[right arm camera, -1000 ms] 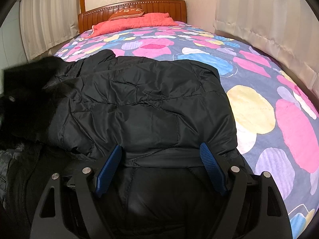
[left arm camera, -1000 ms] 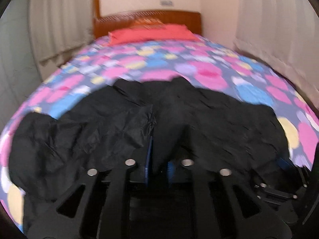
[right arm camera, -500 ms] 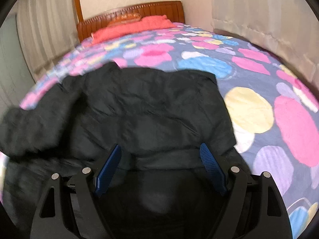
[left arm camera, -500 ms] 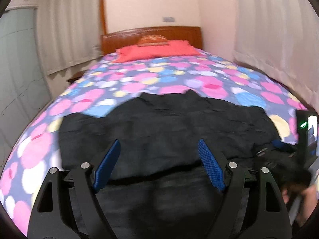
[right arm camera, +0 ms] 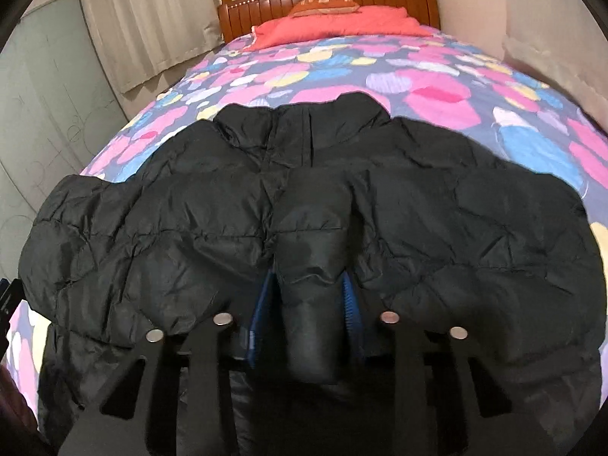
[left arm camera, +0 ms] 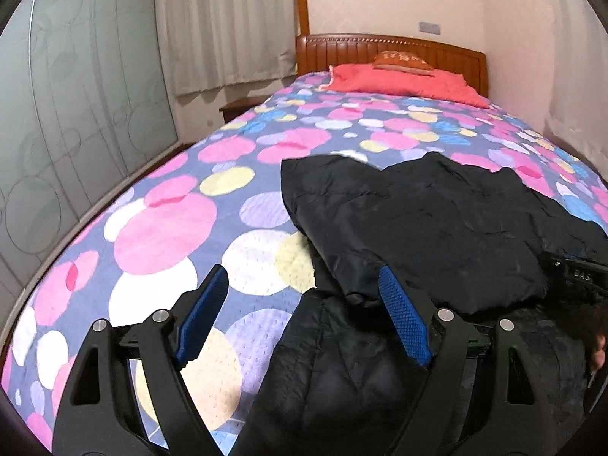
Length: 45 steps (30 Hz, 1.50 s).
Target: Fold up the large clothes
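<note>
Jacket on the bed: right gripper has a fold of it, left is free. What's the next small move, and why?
Probably bring the left gripper onto the jacket edge beside it and close. Its jaws stand open, mostly over the bedspread, while the right gripper is closing on a fold of padding. A fold likely needs both ends held.

1. The left wrist view looks from low at the foot end of the bed [left arm camera: 159, 228], facing the headboard [left arm camera: 387, 53] and tilted down, set toward the bed's left edge; the left tool [left arm camera: 304, 319] fills its bottom.
2. The right wrist view looks from the same end, nearer the middle, close over the black jacket [right arm camera: 304, 209].
3. Both views share the jacket, spotted cover, red pillow [right arm camera: 334, 22] and headboard.
</note>
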{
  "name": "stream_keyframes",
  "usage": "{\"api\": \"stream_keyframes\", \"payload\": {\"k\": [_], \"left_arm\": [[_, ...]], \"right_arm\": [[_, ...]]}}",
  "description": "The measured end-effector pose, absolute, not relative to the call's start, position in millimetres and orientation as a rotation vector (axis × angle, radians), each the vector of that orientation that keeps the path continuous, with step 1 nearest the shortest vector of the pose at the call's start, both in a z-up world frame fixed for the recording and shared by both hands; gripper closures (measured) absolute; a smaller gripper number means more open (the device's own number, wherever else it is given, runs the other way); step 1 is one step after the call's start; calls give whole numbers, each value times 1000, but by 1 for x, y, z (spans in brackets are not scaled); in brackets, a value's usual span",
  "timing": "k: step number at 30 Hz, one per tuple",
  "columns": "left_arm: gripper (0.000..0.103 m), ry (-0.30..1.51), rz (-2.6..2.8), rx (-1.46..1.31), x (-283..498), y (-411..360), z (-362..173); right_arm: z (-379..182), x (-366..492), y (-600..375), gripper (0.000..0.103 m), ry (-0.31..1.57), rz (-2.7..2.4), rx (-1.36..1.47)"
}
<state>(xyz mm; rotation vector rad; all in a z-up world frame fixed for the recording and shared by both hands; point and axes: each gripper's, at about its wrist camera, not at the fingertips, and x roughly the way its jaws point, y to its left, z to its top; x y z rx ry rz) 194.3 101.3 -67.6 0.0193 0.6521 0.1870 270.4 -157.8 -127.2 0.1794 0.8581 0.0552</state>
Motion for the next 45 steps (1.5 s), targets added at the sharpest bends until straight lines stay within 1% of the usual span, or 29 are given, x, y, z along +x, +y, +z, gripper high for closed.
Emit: {"api": "stream_keyframes", "payload": {"k": [2, 3, 5, 8, 12, 14, 17, 19, 20, 23, 27, 30, 31, 33, 35, 38, 41, 43, 45], "left_arm": [[21, 655, 173, -2, 198, 105, -68], [17, 655, 162, -7, 199, 105, -67], [16, 644, 156, -5, 201, 102, -65], [16, 638, 137, 0, 204, 93, -64], [16, 663, 120, 7, 213, 81, -71], [16, 681, 109, 27, 219, 73, -76], [16, 693, 98, 57, 230, 62, -78], [16, 691, 89, 58, 240, 57, -76], [16, 692, 86, 57, 245, 55, -75], [16, 714, 76, 46, 272, 48, -76], [16, 776, 98, 40, 305, 42, -93], [16, 920, 98, 55, 329, 41, -130], [15, 934, 90, 35, 331, 44, -138], [15, 930, 100, 26, 330, 46, -138], [17, 909, 156, 74, 322, 41, -127], [18, 788, 155, 81, 303, 28, -99], [18, 739, 55, 48, 304, 6, -88], [18, 774, 23, 48, 313, -9, -97], [17, 906, 5, 69, 334, -24, -126]], "right_arm": [[-118, 266, -167, 83, 828, 53, 192], [-110, 262, -176, 85, 805, 27, 194], [-99, 252, -198, 86, 762, -45, 171], [-96, 240, -231, 86, 740, -169, 120], [-120, 240, -274, 86, 821, -201, 181], [-134, 244, -279, 82, 868, -173, 188], [-132, 241, -278, 70, 873, -186, 169], [-118, 235, -275, 56, 829, -231, 167], [-111, 234, -272, 54, 800, -233, 170], [-103, 249, -261, 54, 782, -193, 166], [-116, 280, -241, 54, 800, -158, 123], [-144, 301, -234, 52, 889, -153, 88], [-147, 303, -233, 52, 895, -152, 82], [-141, 303, -232, 52, 907, -161, 77], [-128, 296, -228, 52, 885, -188, 76], [-107, 290, -211, 52, 801, -154, 67], [-103, 304, -187, 52, 785, -74, 70], [-114, 321, -169, 52, 813, -33, 47], [-140, 340, -156, 51, 916, -36, 4]]}}
